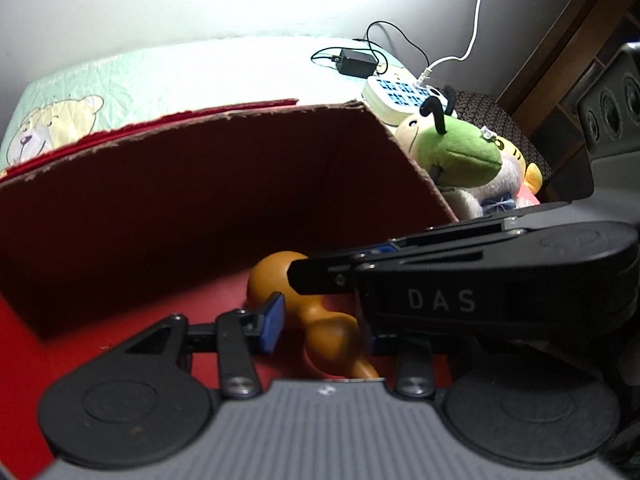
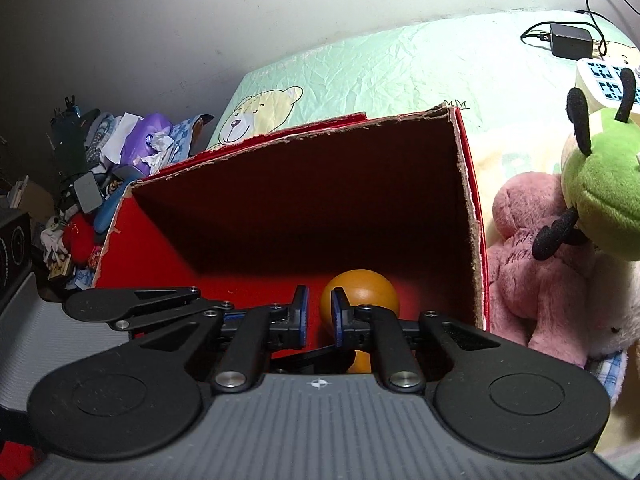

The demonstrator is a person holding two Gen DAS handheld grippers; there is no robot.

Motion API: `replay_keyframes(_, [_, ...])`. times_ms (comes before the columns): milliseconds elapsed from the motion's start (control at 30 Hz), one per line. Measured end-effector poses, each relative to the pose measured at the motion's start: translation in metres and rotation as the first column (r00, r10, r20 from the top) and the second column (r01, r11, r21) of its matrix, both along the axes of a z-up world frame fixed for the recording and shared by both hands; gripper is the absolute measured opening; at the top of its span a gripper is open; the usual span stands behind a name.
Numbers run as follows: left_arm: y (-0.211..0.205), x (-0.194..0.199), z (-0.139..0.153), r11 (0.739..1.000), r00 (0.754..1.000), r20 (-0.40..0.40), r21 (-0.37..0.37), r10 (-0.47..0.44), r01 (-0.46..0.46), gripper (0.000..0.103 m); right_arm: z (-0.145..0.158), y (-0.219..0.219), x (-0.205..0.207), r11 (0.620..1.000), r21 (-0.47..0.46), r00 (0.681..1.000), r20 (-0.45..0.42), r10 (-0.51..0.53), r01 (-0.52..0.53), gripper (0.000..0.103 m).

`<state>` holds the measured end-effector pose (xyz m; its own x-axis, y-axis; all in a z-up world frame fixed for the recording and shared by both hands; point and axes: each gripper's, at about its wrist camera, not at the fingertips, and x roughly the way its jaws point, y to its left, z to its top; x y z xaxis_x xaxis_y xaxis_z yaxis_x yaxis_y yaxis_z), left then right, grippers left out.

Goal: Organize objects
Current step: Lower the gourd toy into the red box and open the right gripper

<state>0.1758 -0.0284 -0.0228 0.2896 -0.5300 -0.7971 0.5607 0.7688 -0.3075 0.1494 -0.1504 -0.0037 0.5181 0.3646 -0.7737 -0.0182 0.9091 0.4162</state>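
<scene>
Left wrist view: setting an orange gourd (image 1: 316, 320) down inside the red box (image 1: 240, 120), by the look of it. Judging this to be the placing step of the tidying. Lying low over the red floor of the box, near the front, fat bulb toward the back wall and thin stem toward the camera.

Gripping with the left gripper (image 1: 322, 330) at a modest width, straddling the gourd's waist. Pressing the near blue pad (image 1: 272, 322) against its side. Seeing only a sliver of the far pad behind the other tool, so taking the hold as likely, not proven.

Reaching in from the right with the right gripper (image 2: 319, 316) and crossing over the left one. Standing almost closed, leaving just a thin slit between the pads. Pinching nothing visible. Hovering just above the fat bulb, perhaps brushing it; not possible to tell.

Calling next for an easy release: spreading the left jaws once the gourd is resting on the floor, then lifting both tools straight up and out without snagging the torn cardboard rim. Waiting beside the box on the right are a green plush (image 2: 600, 184) and a pink plush (image 2: 532, 248) — probably next to go in.
</scene>
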Motion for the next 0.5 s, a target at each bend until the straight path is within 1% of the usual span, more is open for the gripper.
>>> replay_keyframes(100, [0.006,-0.001,-0.003,1.000,1.000,0.005,0.024,0.005,-0.006,0.035,0.001,-0.002,0.002,1.000,0.013,1.000,-0.022,-0.005,0.005,0.015])
replay_keyframes(133, [0.008,-0.004,-0.003,0.999,1.000,0.016,0.046,0.008,-0.009,0.035,0.002,-0.002,0.003,1.000,0.018,0.999,-0.037,-0.004,0.004,0.019])
replay_keyframes(200, [0.015,-0.010,-0.002,0.996,0.999,0.044,0.089,0.016,-0.020,0.035,0.004,-0.002,0.002,1.000,0.029,0.998,-0.069,0.012,-0.010,0.022])
replay_keyframes(233, [0.019,-0.013,-0.001,0.994,0.998,0.056,0.106,0.022,-0.028,0.035,0.005,-0.001,0.002,0.999,0.024,0.996,-0.082,0.025,-0.023,0.022])
replay_keyframes(367, [0.034,-0.016,-0.002,0.985,0.995,0.068,0.154,0.067,-0.077,0.035,0.003,0.008,0.006,0.995,-0.081,0.987,-0.150,0.052,-0.065,0.021])
replay_keyframes(500, [0.040,-0.011,-0.004,0.978,0.994,0.047,0.179,0.103,-0.110,0.035,-0.006,0.021,0.016,0.981,-0.175,0.979,-0.199,0.045,-0.081,0.021])
